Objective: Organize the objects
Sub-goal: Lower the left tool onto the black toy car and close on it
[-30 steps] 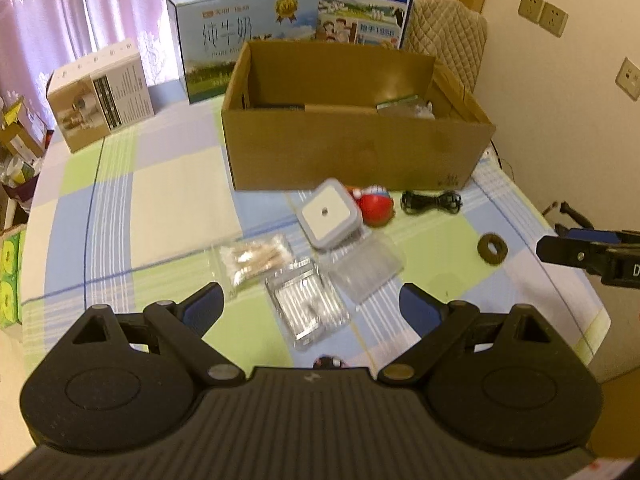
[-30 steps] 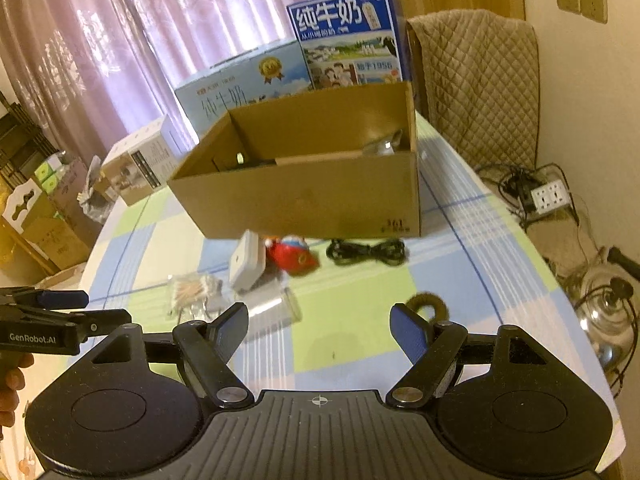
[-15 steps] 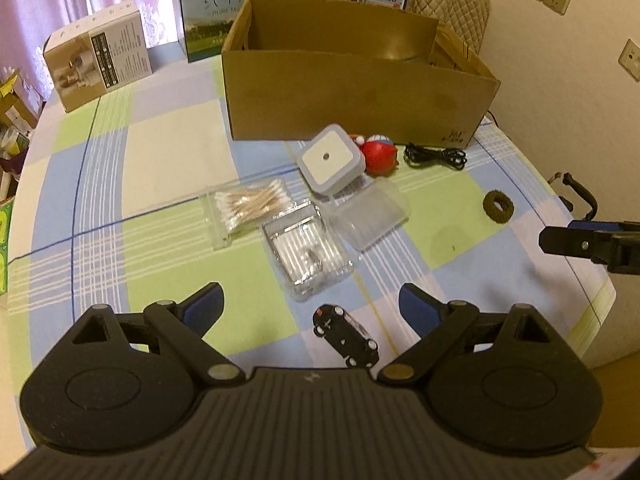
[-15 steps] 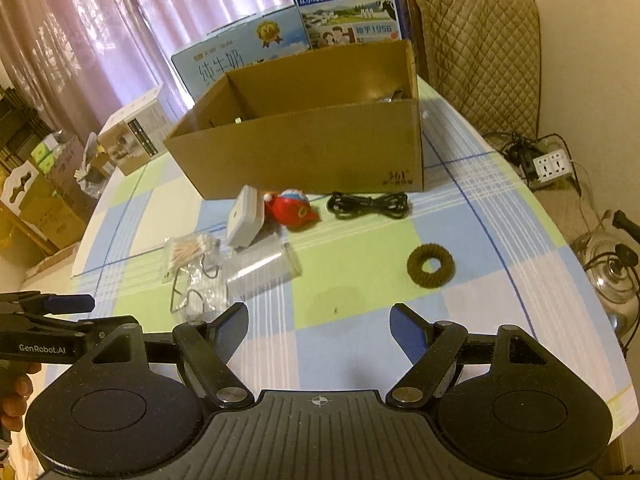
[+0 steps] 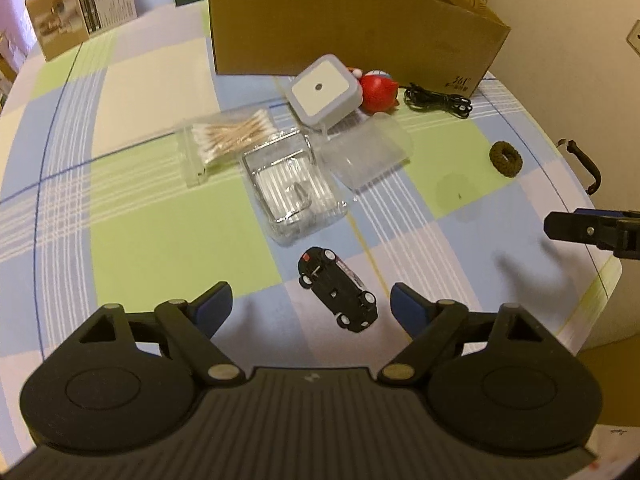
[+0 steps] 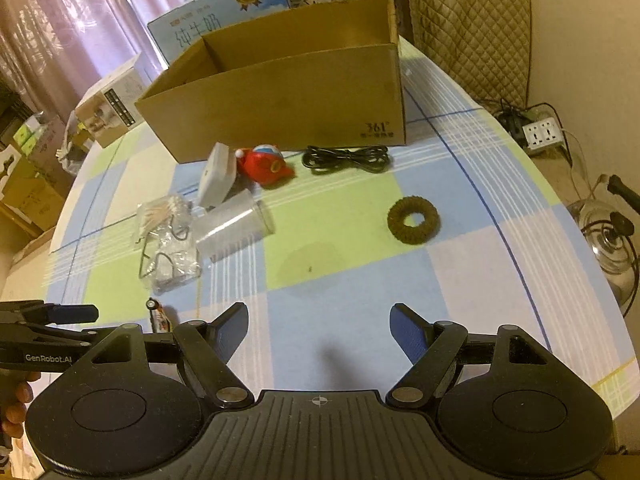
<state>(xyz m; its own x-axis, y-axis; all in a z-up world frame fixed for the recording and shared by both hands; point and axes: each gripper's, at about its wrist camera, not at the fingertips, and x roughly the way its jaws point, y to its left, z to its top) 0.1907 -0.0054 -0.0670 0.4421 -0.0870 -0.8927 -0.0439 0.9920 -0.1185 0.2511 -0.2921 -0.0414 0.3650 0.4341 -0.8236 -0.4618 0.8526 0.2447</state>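
A black toy car point(image 5: 337, 288) lies on the checked tablecloth just ahead of my left gripper point(image 5: 310, 306), whose jaws are closing around it without touching. Beyond it lie a clear plastic case point(image 5: 294, 188), a bag of cotton swabs point(image 5: 224, 138), a clear lid point(image 5: 366, 156), a white square night light point(image 5: 324, 90), a red toy point(image 5: 378, 88), a black cable point(image 5: 438, 100) and a brown ring point(image 5: 506, 154). The open cardboard box point(image 5: 340, 36) stands behind them. My right gripper point(image 6: 320, 332) hangs open over bare cloth, short of the brown ring point(image 6: 413, 220).
A small white carton point(image 5: 80, 4) stands at the table's far left, and milk cartons point(image 6: 216, 20) behind the box. A padded chair point(image 6: 464, 20) and a power strip point(image 6: 546, 134) sit past the right edge. The table edge curves close on the right.
Both grippers have sunk toward the table and tilted down. The toy car has come into the left wrist view and now lies between the left fingers, which have narrowed slightly.
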